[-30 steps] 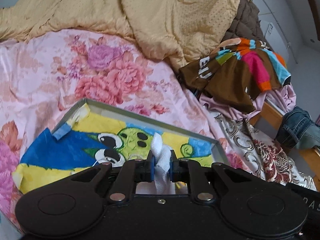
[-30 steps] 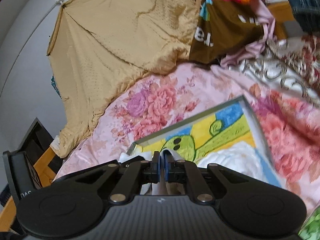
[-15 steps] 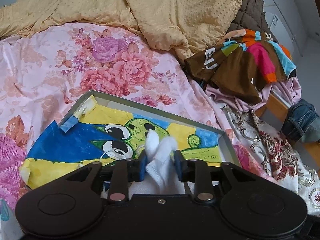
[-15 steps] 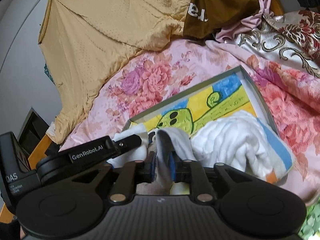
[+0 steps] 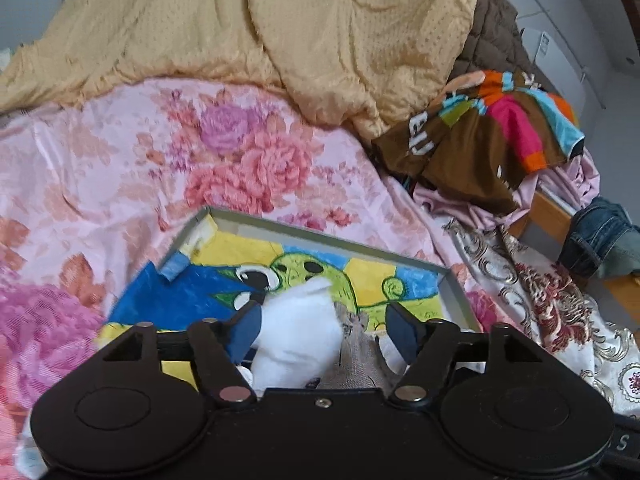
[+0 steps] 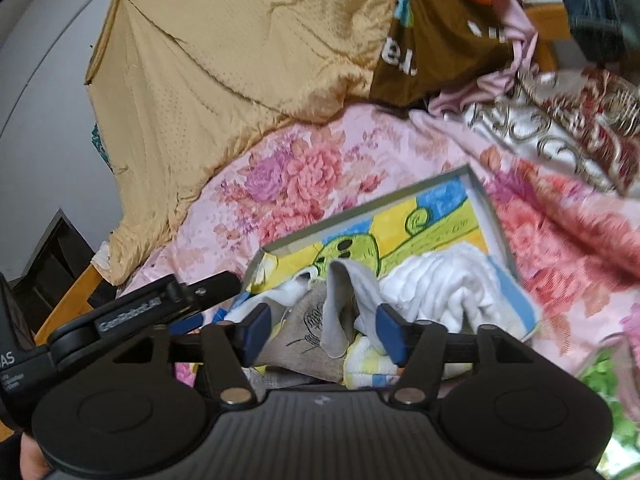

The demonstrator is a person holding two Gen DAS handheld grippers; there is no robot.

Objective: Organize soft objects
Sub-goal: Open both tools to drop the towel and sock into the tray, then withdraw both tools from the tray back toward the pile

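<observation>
Both tools have just been opening: a second ago the left tool (image 5: pixel 324 330) pinched a white cloth (image 5: pixel 298 334) and the right tool (image 6: pixel 320 334) a grey-white sock (image 6: pixel 340 304), and now we see each pair of jaws standing apart with the fabric slack between them. We judge both pieces released into the shallow painted tray (image 5: pixel 328 240) on the floral bed (beside a folded white towel (image 6: pixel 440 284)); this placement looks complete.

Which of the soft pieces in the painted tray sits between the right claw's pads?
The thin white-grey cloth, standing up in a fold between the open right claw. The fluffy white towel lies off to its right; the grey embroidered piece lies flat underneath.
</observation>
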